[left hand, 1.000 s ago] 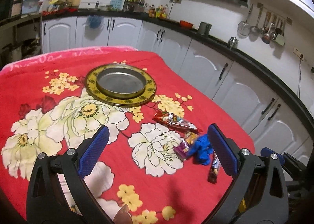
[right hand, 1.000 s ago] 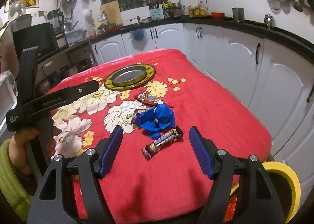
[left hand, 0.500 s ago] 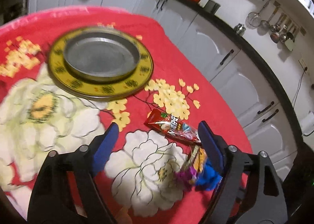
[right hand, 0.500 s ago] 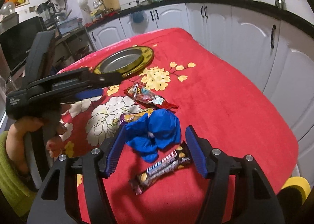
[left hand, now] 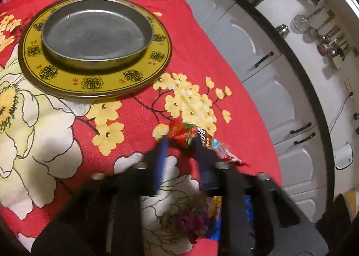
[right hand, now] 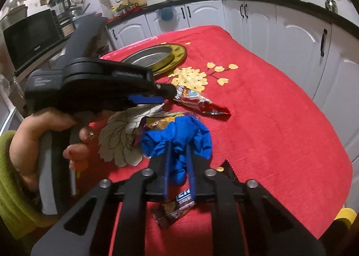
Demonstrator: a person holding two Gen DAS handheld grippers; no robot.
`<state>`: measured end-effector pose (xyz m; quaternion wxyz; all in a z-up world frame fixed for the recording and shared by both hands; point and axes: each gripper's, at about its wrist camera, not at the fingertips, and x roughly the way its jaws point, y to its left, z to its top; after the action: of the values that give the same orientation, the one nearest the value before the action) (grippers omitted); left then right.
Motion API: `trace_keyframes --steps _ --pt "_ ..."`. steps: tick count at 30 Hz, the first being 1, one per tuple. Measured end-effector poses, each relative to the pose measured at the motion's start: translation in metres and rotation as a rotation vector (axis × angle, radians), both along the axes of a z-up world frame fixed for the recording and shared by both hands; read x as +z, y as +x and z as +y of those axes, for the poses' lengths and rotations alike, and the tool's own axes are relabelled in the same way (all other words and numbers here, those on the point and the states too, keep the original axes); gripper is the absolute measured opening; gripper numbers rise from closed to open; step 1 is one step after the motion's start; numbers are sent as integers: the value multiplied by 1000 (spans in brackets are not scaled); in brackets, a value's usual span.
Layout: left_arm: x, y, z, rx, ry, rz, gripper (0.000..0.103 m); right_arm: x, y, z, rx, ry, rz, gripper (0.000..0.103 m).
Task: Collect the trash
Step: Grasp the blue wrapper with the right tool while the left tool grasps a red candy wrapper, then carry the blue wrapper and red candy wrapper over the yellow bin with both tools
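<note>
Glossy foil wrapper (left hand: 202,141) on matt, fuzzy red cloth (left hand: 139,121).

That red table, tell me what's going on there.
A person is clearing trash with a handheld gripper in each hand. The left gripper has closed on one end of the red snack wrapper. The right gripper is pinching the crumpled blue glove. Both pieces are on the red flowered tablecloth, not lifted. A purple wrapper lies under the glove and a chocolate bar wrapper is untouched. The metal pan on the yellow plate is empty.
</note>
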<state>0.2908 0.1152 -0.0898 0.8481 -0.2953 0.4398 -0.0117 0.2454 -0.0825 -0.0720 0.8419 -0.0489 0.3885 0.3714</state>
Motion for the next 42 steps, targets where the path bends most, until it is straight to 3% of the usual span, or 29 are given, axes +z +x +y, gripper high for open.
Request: trace_keyframes --steps 5,13,26,42 --pt "-3 1 5 -8 -15 -8 1 6 -7 -8 -19 40 -11 5" --pt "11 -20 10 -24 -35 -81 0 24 -24 -14 -14 100 -42 5" --pt "60 -82 23 21 125 -221 0 43 -58 -19 3 139 -84 5" --pt "112 -142 -11 -74 259 -351 0 67 -89 -45 -31 190 -126 5"
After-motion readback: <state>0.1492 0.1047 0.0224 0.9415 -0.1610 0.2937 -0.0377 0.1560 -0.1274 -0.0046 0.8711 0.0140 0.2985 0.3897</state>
